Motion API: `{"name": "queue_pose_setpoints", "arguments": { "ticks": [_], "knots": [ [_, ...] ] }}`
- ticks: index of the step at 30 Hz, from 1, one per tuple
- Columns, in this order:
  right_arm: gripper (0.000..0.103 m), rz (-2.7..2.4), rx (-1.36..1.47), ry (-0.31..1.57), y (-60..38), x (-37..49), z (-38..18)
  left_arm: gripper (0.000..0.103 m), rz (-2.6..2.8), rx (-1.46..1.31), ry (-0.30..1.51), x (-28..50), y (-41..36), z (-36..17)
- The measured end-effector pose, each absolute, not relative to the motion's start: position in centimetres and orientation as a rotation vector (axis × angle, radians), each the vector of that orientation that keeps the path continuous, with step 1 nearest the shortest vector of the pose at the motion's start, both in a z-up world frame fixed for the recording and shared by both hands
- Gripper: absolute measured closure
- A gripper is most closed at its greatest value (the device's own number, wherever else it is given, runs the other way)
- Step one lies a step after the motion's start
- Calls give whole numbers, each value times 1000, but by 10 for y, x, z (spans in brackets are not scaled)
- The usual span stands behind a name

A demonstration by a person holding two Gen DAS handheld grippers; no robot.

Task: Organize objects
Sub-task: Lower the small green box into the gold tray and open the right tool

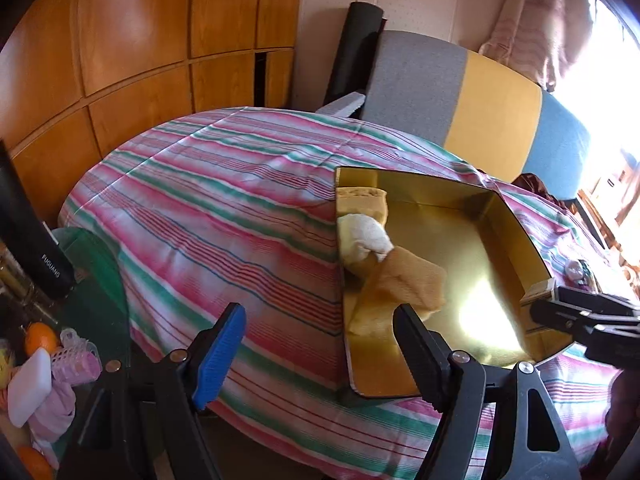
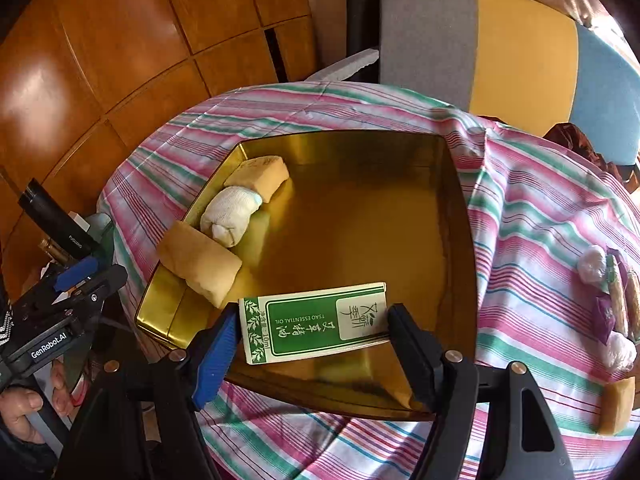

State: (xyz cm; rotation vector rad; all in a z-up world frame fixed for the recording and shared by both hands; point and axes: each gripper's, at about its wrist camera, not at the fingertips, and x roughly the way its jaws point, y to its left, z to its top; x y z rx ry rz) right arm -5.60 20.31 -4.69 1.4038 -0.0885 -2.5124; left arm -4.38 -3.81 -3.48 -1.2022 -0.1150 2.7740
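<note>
Clamped lengthwise between the right gripper's (image 2: 310, 330) blue pad and black finger, the green-and-white essential-oil box (image 2: 316, 322) is hanging over the near edge of the gold tin (image 2: 460, 216), its long axis running across the jaw gap and roughly parallel to that near wall. Both ends of the box are pressing against the fingers, so the grip looks firm.

Inside the tin, along its left wall, three soft things are already sitting in a row: a tan bundle (image 2: 198, 268) at the near-left corner, a white rolled sock (image 2: 230, 214) in the middle, and another tan piece (image 2: 258, 176) toward the far-left corner. The rest of the gold floor is lying bare, directly ahead of and below the held box, so I judge the coming move as a short lowering onto that open floor, keeping the box's length along the near wall and clear of the tan bundle to its left.

The left gripper (image 1: 320, 342) is hovering with its jaws apart and nothing between them, just off the tin's left wall over the striped cloth (image 1: 208, 208); it is carrying nothing. More items are waiting on the cloth beyond the tin's right side.
</note>
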Motion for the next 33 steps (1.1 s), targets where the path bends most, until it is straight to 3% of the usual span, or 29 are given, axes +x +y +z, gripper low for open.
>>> {"name": "queue_pose_setpoints", "arguments": {
  "ticks": [13, 33],
  "knots": [
    [26, -2273, 1519, -151, 121, -78, -93, 21, 2832, -1219, -198, -43, -69, -38],
    [20, -2365, 1401, -265, 157, -59, -69, 19, 2827, -1160, -127, -36, -55, -28]
  ]
}}
